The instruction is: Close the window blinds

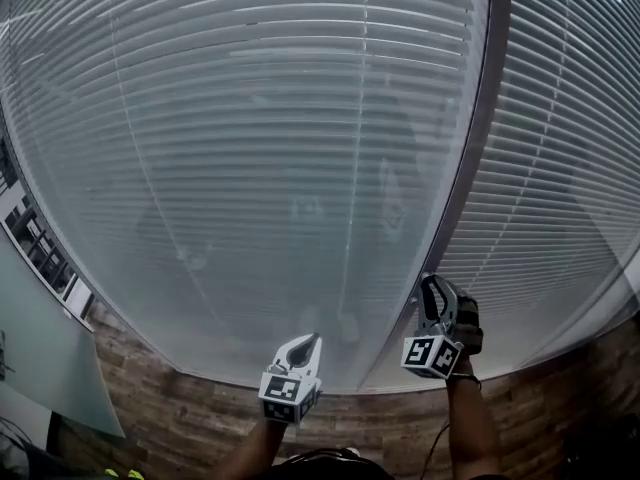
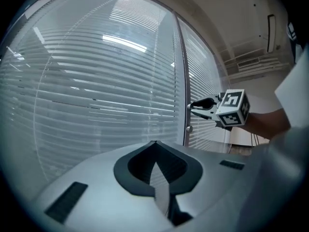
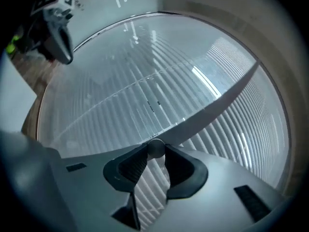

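Right gripper [image 1: 430, 286] has its jaws clamped on a small round knob [image 3: 155, 149] on the upright frame post [image 1: 470, 168] between two slatted blinds [image 1: 250, 148] straight ahead; left gripper [image 1: 310, 340], jaws together and empty, hangs to its left.

Office-like room: wide slatted blinds [image 1: 250, 148], dark window post [image 1: 470, 158], wood planking [image 1: 200, 418] below, strip-light reflection [image 2: 124, 42].

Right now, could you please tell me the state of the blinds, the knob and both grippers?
Left blind: lowered over the whole pane, thin gaps between slats.
Right blind: lowered, darker gaps between slats.
Knob: clamped between the right gripper's jaws, by the frame.
Right gripper: shut on the knob.
Left gripper: shut, holding nothing.
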`<state>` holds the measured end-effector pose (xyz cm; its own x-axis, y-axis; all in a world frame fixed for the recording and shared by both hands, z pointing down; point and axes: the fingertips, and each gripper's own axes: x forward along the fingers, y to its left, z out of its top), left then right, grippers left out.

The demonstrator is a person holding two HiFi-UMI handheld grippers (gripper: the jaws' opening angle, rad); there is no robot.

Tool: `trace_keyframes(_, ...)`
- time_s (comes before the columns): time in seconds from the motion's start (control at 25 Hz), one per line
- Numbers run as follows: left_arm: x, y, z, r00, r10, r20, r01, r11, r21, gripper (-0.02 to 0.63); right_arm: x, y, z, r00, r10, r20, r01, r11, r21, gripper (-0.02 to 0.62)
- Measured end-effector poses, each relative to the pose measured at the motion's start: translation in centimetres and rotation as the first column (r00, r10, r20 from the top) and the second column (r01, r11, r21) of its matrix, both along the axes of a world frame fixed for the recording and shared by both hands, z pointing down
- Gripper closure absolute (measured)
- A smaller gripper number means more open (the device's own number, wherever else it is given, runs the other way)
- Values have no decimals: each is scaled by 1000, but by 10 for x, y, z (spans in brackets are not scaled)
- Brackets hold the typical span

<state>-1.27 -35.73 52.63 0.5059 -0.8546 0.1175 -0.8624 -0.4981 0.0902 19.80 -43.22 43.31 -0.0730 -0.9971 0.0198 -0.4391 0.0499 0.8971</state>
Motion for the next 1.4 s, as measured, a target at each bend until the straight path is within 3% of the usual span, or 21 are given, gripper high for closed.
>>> trace_keyframes(0.16, -4, -1, -3, 1000, -6, -5, 6, 1000, 0, 606, -3, 0, 3, 956, -28, -292, 27, 1000, -8, 477)
trace_keyframes(0.28, -2, -2, -5, 1000, -2, -6, 2, 1000, 5, 606, -4, 0, 4, 913, -53, -404, 45, 999, -28, 477)
trace_keyframes(0.76, -6, 1, -9, 1000, -17, -3, 17, 1000, 12, 606, -2, -1, 7, 905, -30, -424, 32, 999, -3, 476)
trace_keyframes(0.88, -7, 4, -8, 1000, -11, 3, 11, 1000, 17, 606, -2, -1, 7, 916, -19, -400, 26, 1000, 12, 476)
trace_keyframes(1.0, -18, 6, -12, 999, -39, 2, 39, 999, 15, 606, 0, 8, 2, 965, -21, -261, 28, 999, 26, 476)
trace_keyframes(1.08, -28, 7, -15, 998, -62, 1, 62, 998, 7, 606, 1, 21, -3, 995, -26, -93, 29, 999, 34, 476)
trace_keyframes(1.16, -37, 8, -14, 997, -73, -4, 73, 997, 1, 606, -1, 35, -8, 994, -39, 100, 36, 999, 31, 476)
trace_keyframes(1.24, -45, 8, -15, 996, -86, -9, 86, 996, 7, 606, -7, 47, -12, 951, -63, 302, 59, 998, 23, 476)
trace_keyframes(1.28, -47, 9, -18, 996, -89, -9, 89, 996, 11, 606, -10, 54, -14, 908, -81, 412, 77, 997, 27, 476)
trace_keyframes(1.4, -48, 15, -25, 997, -71, -27, 71, 997, 9, 606, -19, 74, -17, 727, -102, 680, 103, 994, 39, 476)
